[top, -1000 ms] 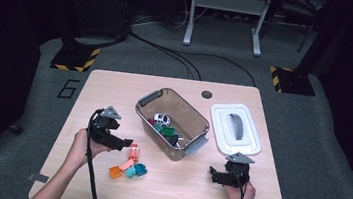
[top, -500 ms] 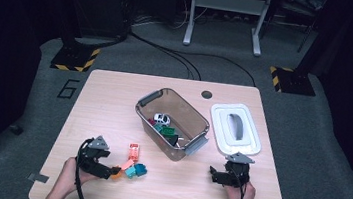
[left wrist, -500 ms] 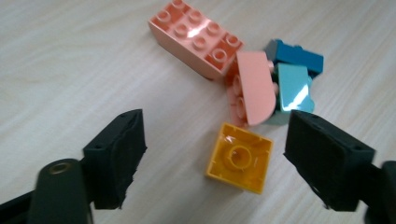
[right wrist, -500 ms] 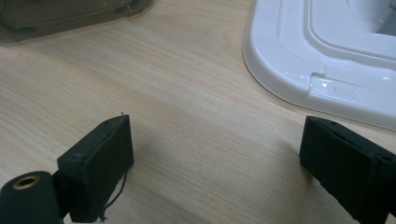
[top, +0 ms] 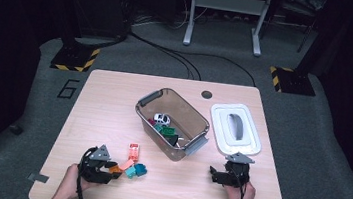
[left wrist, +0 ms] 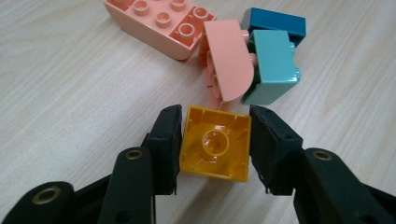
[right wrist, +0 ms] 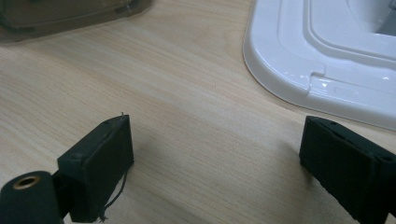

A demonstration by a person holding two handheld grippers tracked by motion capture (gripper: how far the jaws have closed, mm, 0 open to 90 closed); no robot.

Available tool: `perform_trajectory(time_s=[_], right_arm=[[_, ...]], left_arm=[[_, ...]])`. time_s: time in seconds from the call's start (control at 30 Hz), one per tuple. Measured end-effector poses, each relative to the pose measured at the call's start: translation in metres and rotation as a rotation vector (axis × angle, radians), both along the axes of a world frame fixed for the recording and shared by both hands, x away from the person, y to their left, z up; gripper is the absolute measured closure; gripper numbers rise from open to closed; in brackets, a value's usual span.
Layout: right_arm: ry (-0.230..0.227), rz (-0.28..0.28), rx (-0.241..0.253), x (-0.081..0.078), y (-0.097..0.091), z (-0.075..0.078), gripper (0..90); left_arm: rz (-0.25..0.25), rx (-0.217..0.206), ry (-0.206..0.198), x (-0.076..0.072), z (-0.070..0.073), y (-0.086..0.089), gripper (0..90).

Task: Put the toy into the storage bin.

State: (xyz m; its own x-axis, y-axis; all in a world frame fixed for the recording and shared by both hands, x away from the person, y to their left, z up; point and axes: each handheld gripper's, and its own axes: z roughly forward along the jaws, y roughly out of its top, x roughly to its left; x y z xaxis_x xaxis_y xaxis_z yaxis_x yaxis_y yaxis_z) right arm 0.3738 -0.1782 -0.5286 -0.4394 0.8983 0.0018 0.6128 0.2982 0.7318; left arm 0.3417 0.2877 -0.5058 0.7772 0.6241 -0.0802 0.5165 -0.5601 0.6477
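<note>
The table (top: 94, 95) carried a clear bin (top: 150, 100) at its centre, with a white lid (top: 221, 135) lying flat at the bin's 3 o'clock. The bin held a toy car (top: 161, 118) and several small pieces, too small in the high view to identify reliably.

The left gripper (top: 106, 168) rested low at the table's 7 o'clock. Its jaws had just been closing and were pressed against both sides of a yellow brick (left wrist: 215, 142), which lay hollow side up on the wood. At the brick's 12 o'clock sat a pink brick (left wrist: 161, 23), a curved pink piece (left wrist: 229, 60) and a teal brick (left wrist: 273, 65).

The right gripper (right wrist: 215, 163) stood at the table's 5 o'clock, jaws wide apart over bare wood, gripping nothing.
</note>
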Motion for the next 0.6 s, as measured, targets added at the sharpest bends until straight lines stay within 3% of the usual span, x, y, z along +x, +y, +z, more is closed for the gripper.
perform_trajectory(time_s=[0.2,0.23,0.27,0.6], right_arm=[[0.0,0.0,0.0,0.0,0.0,0.0,9.1],[-0.001,0.001,-0.001,0.0,0.0,0.0,9.1],[-0.001,0.001,-0.001,0.0,0.0,0.0,9.1],[-0.001,0.001,-0.001,0.0,0.0,0.0,9.1]], left_arm=[[0.003,0.004,-0.008,-0.001,0.001,0.005,58.7],[-0.001,0.006,0.009,-0.002,0.003,0.006,58.8],[0.004,0.002,-0.01,-0.001,0.003,0.007,58.8],[0.049,-0.021,-0.028,0.007,0.016,0.017,58.9]])
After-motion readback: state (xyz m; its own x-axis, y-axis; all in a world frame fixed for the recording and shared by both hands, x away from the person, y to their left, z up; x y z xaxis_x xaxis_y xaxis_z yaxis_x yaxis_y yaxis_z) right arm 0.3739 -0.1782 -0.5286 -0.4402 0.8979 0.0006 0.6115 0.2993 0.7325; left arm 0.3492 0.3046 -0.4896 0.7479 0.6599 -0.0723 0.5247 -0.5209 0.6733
